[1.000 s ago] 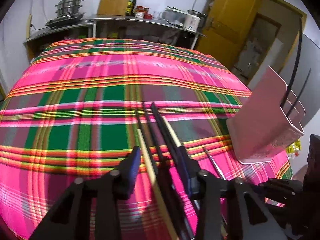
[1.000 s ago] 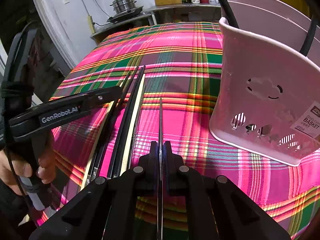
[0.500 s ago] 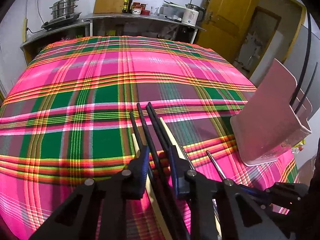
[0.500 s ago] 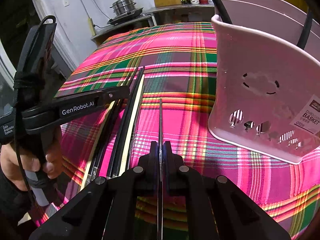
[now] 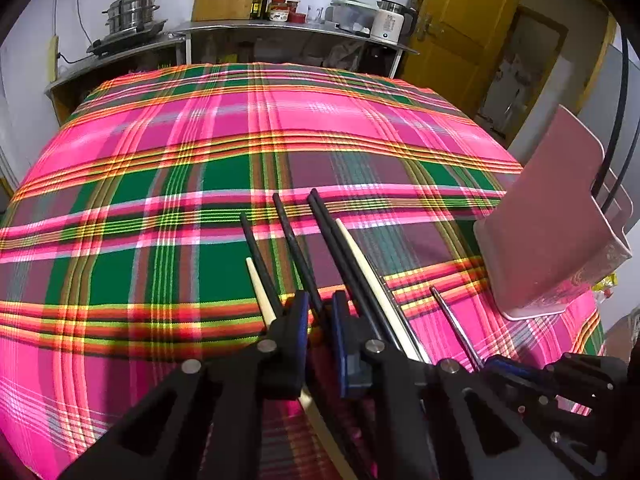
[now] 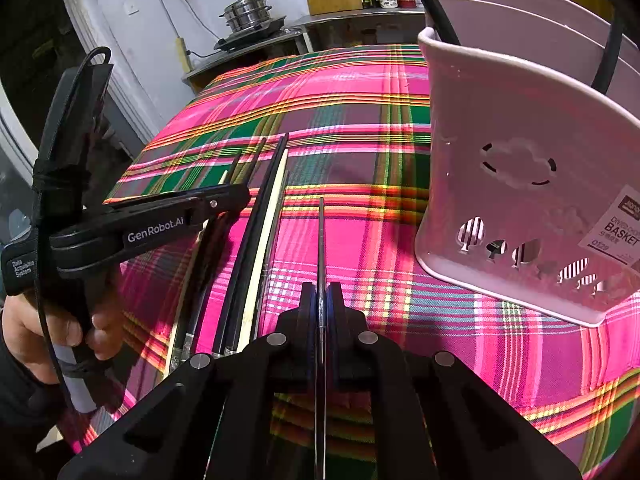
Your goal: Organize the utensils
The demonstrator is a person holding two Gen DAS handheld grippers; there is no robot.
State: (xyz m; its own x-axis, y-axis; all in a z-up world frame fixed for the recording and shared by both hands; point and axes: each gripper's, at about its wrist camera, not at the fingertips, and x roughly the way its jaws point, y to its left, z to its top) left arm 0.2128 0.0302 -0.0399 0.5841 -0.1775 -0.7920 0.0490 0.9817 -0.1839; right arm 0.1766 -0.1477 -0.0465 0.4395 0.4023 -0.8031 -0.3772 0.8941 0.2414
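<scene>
Nearest, right gripper [image 6: 320,300]: clenched on a thin metal chopstick [image 6: 321,240], which points straight ahead above the plaid tablecloth [image 6: 360,112].
Left gripper [image 5: 320,312]: pads narrowed around one black chopstick [image 5: 294,240]; I cannot tell whether it is truly pinched or just straddled.
Loose chopsticks [image 6: 260,216]: black and pale ones lie side by side on the cloth, between the two grippers.
Handling: likely light, stiff, slick rods that roll; best taken near the middle, one at a time, with a firm squeeze.
Pink basket [image 6: 520,200]: stands on the cloth to the right of the sticks, near but apart, with black rods rising from it.
Right view only: the person's hand [image 6: 52,332] on the left tool, and the basket's cut-outs and label.
Left view only: a yellow door [image 5: 452,20] and white kettle [image 5: 390,22] beyond the table.
</scene>
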